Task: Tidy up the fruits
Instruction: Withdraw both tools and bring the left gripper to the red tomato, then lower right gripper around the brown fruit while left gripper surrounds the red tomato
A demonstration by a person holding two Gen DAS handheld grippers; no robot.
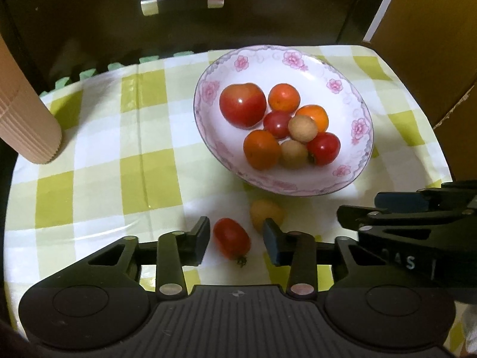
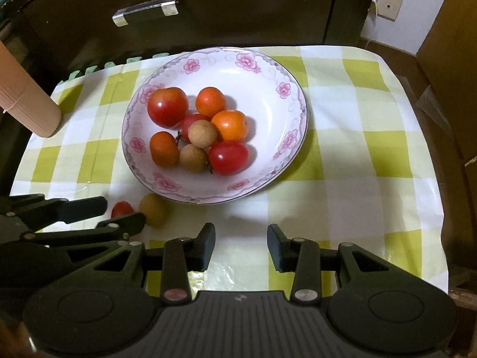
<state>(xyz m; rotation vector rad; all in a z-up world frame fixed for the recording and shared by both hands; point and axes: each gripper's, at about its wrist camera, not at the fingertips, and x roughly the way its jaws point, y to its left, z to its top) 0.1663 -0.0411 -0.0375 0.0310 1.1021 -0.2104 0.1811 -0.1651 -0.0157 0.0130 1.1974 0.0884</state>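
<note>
Your left gripper (image 1: 237, 240) straddles one red cherry tomato (image 1: 232, 238), pads not touching, one longan (image 1: 266, 213) at one o'clock; your right gripper (image 2: 241, 246) gapes empty; beyond, at twelve, the plate (image 1: 351, 161) holds eight fruits.

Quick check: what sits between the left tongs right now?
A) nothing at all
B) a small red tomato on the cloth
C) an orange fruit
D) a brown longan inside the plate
B: the small red tomato lies on the cloth between the left tongs, untouched by the pads.
</note>
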